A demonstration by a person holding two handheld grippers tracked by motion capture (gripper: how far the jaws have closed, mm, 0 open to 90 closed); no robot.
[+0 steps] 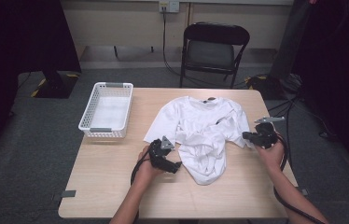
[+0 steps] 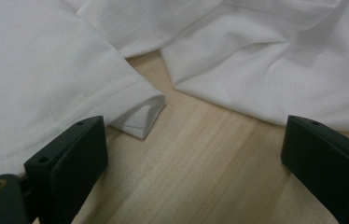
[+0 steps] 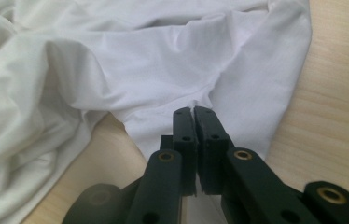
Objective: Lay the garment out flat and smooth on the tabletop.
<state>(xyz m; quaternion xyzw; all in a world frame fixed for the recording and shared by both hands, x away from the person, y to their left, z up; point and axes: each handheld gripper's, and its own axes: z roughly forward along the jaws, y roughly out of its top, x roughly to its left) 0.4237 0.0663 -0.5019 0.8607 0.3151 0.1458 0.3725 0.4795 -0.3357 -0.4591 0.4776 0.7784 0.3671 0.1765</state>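
A white plastic basket (image 1: 106, 111) is set on the left part of the wooden table (image 1: 116, 186), well apart from everything else on it. Right of the basket, a crumpled white T-shirt (image 1: 200, 133) is spread over the middle of the table, its collar toward the far edge and its lower part bunched toward the near edge.

The left gripper (image 1: 175, 164) is held low at the near left side of the shirt, just beside a sleeve. In the left gripper view its jaws are seen spread wide apart, with bare tabletop between them and nothing gripped; a folded sleeve hem (image 2: 140, 114) lies just ahead of the left-hand jaw, and more of the T-shirt (image 2: 266, 60) is draped beyond.

At the right edge of the shirt, the right gripper (image 1: 246, 136) is held by the person's right hand (image 1: 269, 151). In the right gripper view its jaws are seen pressed together, and a fold of the T-shirt (image 3: 163, 74) is pinched between them, the cloth being drawn into creases at the tips. Bare table (image 3: 331, 107) is seen to the right of the cloth.
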